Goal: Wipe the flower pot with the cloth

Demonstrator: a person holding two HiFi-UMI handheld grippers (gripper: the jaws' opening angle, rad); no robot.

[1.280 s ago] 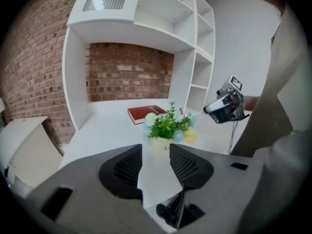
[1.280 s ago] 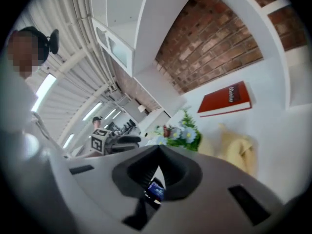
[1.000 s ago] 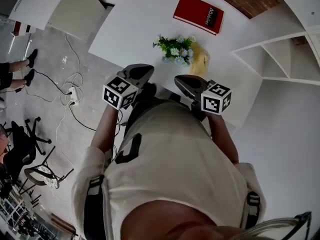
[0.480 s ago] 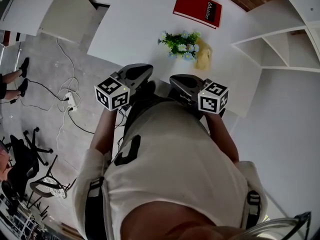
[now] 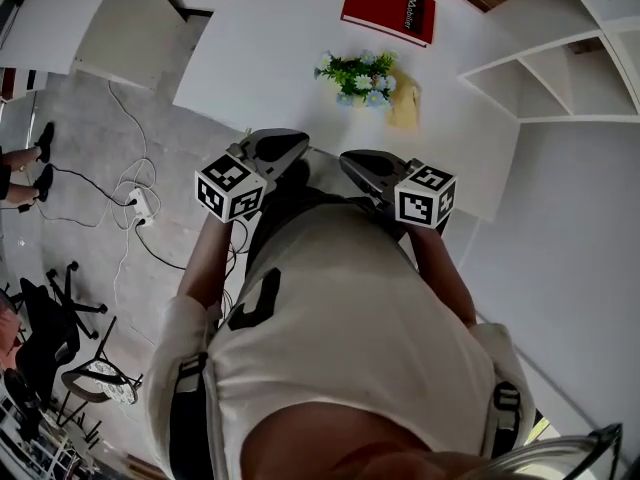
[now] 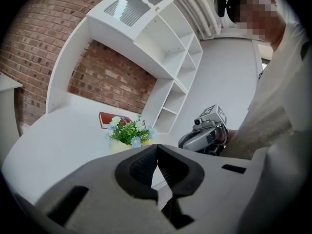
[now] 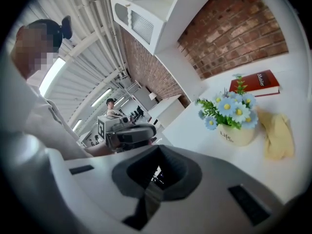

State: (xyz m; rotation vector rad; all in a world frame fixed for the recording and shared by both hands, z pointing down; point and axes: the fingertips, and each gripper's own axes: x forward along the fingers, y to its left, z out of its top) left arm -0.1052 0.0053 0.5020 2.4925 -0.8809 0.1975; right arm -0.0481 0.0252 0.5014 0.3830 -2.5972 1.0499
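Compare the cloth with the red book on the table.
The cloth is pale yellow and crumpled; the book is red and flat. The cloth lies right beside the flower pot; the book lies farther back, apart from it. Both rest on the white table.

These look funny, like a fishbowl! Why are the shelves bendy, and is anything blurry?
Left gripper view: the wide lens bows the white shelves, corners go black. Right gripper view: the flower pot looks sharp. Head view: the table edge curves, light soft and even.

One flower pot [image 7: 237,134]; one cloth [image 7: 277,135]; one book [image 7: 257,84].
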